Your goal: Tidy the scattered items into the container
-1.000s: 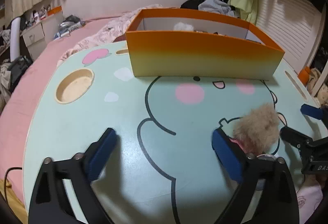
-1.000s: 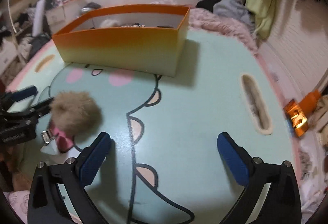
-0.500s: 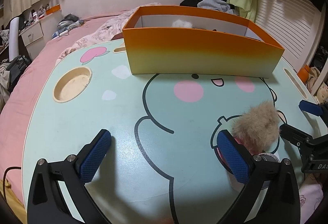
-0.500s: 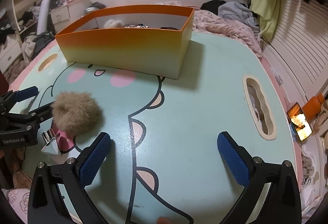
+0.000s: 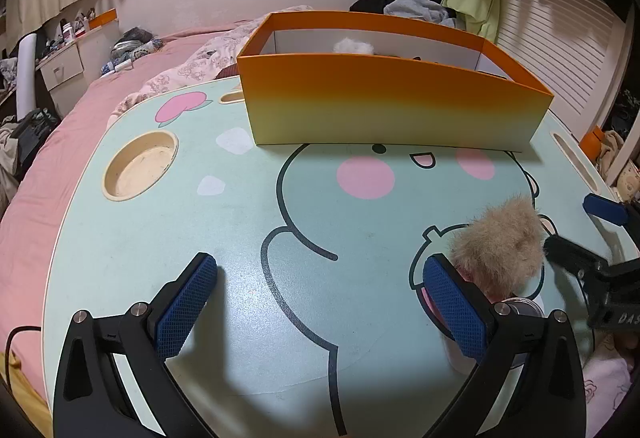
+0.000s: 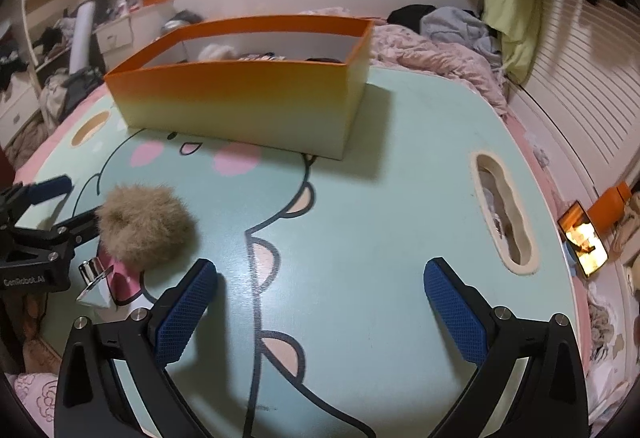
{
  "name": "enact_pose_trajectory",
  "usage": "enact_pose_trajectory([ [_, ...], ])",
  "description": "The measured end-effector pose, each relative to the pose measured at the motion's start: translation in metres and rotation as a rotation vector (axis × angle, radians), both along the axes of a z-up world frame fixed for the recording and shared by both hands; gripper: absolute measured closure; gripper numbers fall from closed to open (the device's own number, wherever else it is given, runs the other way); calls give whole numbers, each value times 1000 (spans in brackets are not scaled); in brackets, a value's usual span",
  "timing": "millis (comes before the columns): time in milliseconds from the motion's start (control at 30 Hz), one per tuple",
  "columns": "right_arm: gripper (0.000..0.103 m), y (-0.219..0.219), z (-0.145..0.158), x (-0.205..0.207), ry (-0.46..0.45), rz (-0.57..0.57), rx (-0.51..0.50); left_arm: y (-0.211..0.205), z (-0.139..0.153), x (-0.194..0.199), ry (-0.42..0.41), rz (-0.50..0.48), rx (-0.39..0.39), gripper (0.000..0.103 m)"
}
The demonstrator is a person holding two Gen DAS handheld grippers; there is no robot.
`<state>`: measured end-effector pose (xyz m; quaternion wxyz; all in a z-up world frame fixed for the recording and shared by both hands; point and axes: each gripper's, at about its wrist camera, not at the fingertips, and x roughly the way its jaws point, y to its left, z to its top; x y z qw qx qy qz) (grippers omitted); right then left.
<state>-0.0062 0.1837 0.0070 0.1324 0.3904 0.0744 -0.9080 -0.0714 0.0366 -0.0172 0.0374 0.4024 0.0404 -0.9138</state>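
An orange-to-yellow box (image 5: 392, 105) stands at the far side of the mint cartoon table (image 5: 240, 230); it also shows in the right wrist view (image 6: 240, 105), with a white fluffy thing (image 5: 354, 46) and other items inside. A tan fur pompom (image 5: 498, 248) lies near the table's front, over a pink item with a silver cap (image 6: 96, 280); the pompom also shows in the right wrist view (image 6: 146, 224). My left gripper (image 5: 320, 302) is open, its right finger just left of the pompom. My right gripper (image 6: 320, 302) is open and empty, to the right of the pompom.
A round cup recess (image 5: 140, 163) sits at the table's left and a long handle slot (image 6: 502, 211) at its right. Pink bedding (image 5: 48, 165) surrounds the table. A lit phone (image 6: 582, 244) and an orange bottle (image 6: 610, 205) lie off the right edge.
Both grippers have drawn back and risen slightly, so the box and pompom look a little farther. The pompom and box have not moved. Both grippers stay open.
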Motion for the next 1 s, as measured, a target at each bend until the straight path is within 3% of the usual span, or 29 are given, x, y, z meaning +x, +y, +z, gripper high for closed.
enact_pose_trajectory([
  [67,26,7,7,4,18,5,-65,-2,-1,-1,1,1,2,0],
  [100,28,7,10,5,23,18,-90,-3,-1,-2,2,2,3,0],
  [367,28,-36,33,7,11,244,-163,-4,5,-1,2,1,3,0],
  [733,39,-72,16,-10,-110,315,-117,-5,6,0,2,2,4,0],
  [867,72,-66,7,-13,-125,284,-108,-8,8,-2,3,11,3,0],
  [1000,77,-48,6,-10,-112,234,-154,-5,12,4,4,10,3,0],
])
